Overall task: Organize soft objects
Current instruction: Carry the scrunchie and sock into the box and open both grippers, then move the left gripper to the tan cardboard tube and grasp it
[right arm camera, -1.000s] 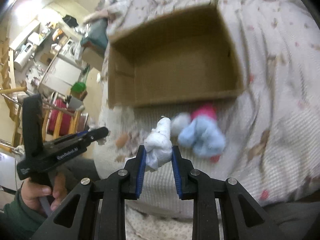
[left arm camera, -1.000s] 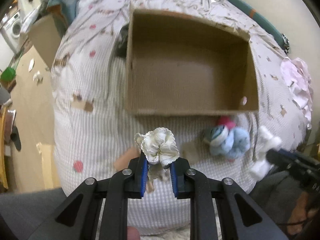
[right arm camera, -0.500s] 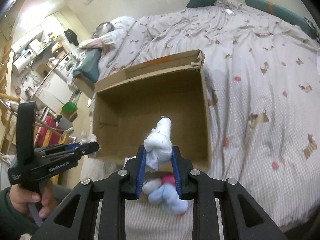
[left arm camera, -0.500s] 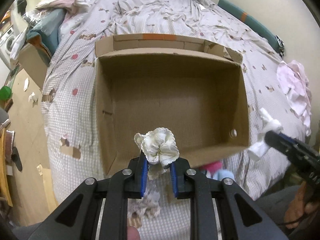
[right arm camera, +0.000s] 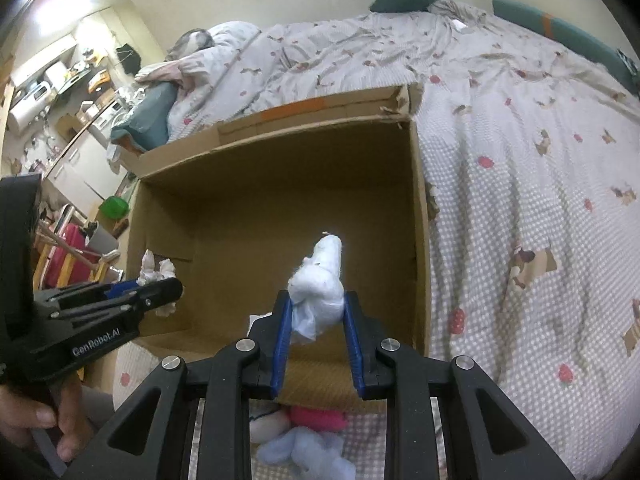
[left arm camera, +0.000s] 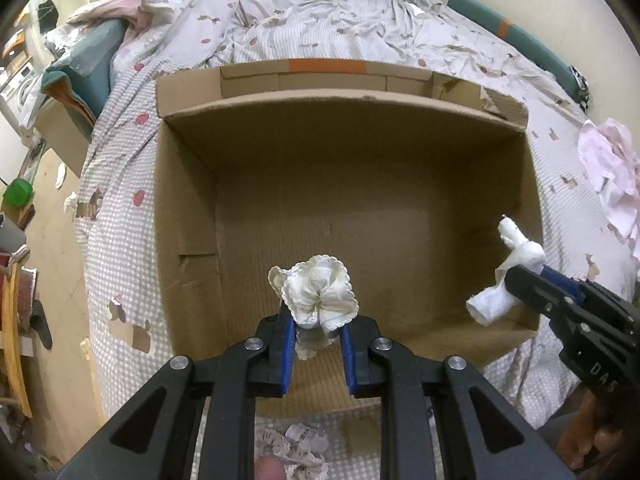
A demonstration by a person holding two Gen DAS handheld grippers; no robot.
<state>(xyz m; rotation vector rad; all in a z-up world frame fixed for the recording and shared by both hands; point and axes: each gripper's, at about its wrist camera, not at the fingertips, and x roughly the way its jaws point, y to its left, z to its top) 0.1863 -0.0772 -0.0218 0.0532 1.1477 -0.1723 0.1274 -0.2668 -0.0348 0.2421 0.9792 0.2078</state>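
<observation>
A cardboard box (left arm camera: 188,208) stands open on the bed (left arm camera: 320,24), its brown floor bare with nothing lying in it. The left gripper (left arm camera: 318,334) is clamped on a cream lace-edged bundle (left arm camera: 318,296), holding it over the near part of the box. The right gripper (right arm camera: 318,322) is pinched on a white rolled cloth (right arm camera: 320,284), which also hangs above the box floor, toward the near right corner in the left wrist view.

On the bed in front of the box's near wall lie a pale blue soft item (right arm camera: 304,456), a pink one (right arm camera: 318,418) and a white one (right arm camera: 266,424), touching one another, below the right gripper. A scrap of lace (left arm camera: 292,446) lies near the left gripper's base. A pale pink cloth (left arm camera: 612,172) sits at the bed's right edge, well apart from the box.

The box's far flap (left arm camera: 320,76) stands up behind the opening. The checked bedspread to the right of the box is bare; to the left the bed drops to a cluttered floor (left arm camera: 52,248).
</observation>
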